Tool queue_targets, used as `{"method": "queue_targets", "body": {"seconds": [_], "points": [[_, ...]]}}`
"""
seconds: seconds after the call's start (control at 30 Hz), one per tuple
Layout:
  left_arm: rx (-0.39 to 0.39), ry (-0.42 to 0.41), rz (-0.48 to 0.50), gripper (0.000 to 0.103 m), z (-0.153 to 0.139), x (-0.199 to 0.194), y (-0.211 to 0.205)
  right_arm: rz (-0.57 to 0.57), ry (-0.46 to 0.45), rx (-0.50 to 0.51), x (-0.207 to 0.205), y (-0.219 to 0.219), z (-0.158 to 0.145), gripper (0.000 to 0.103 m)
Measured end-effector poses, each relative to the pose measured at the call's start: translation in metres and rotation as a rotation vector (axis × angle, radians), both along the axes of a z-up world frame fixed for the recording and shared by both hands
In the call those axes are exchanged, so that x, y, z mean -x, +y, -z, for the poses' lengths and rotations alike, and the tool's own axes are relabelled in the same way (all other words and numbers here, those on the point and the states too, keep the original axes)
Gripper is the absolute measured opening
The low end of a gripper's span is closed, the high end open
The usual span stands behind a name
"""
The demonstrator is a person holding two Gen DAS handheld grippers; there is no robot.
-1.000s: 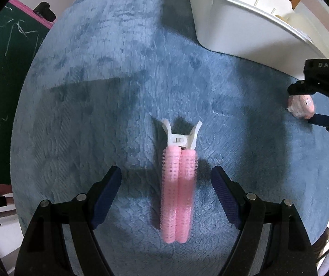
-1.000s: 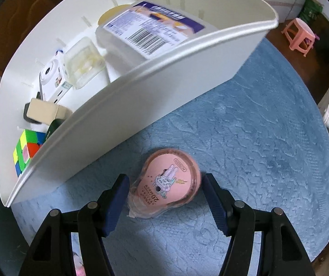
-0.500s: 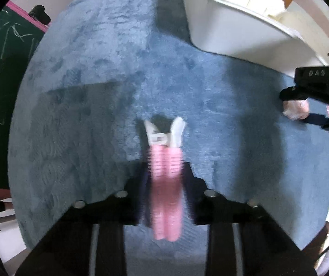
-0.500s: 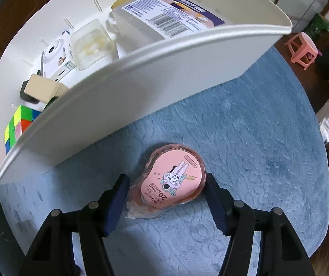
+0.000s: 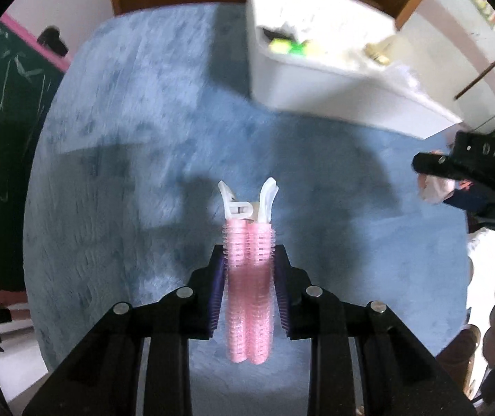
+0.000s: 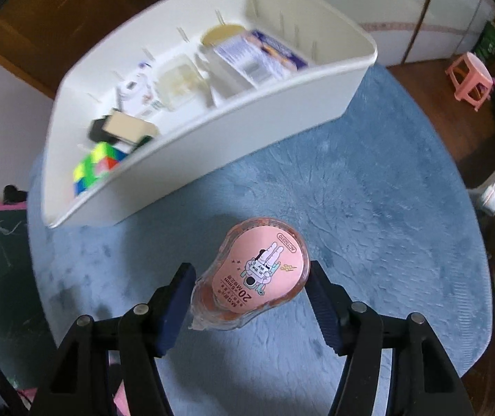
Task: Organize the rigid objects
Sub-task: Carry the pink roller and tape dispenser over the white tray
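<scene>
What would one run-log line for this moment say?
left tongs: shut on pink hair-roller clip | right tongs: shut on pink correction tape | white bin: holds cube, boxes

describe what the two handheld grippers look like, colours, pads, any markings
Both the left gripper and the right gripper are matte black plastic with angular linkage arms, round silver pivot pins and dark blue ribbed pads. Seen from the left wrist view, the right one's body carries pale lettering.

The pink correction tape (image 6: 259,272) label reads "20"; the right gripper (image 5: 462,187) reads "DAS".
</scene>
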State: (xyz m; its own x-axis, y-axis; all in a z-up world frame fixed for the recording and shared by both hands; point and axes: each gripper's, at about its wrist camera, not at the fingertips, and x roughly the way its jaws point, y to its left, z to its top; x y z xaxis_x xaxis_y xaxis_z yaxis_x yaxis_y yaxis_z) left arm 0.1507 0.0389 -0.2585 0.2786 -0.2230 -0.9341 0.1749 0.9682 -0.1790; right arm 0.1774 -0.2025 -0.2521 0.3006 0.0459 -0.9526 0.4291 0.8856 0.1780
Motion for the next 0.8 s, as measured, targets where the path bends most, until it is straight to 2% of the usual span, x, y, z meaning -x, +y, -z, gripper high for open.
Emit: {"method": "queue_targets", "body": {"seconds": [0.27, 0.53, 0.67, 0.8], "points": [[0.030, -0.135, 0.073, 0.028, -0.069, -0.011, -0.025, -0.080, -0.144, 0.071, 0.005, 0.003, -0.076, 0.065], [0.055, -0.294, 0.107, 0.029, -0.152, -0.045, -0.049, -0.151, -0.304, 0.184, 0.002, -0.002, -0.160, 0.065], [0.066, -0.372, 0.111, 0.029, -0.189, -0.065, -0.060, -0.183, -0.388, 0.237, -0.009, -0.005, -0.199, 0.065], [0.067, -0.424, 0.115, 0.029, -0.213, -0.081, -0.071, -0.202, -0.459, 0.267, -0.027, -0.011, -0.232, 0.065]]}}
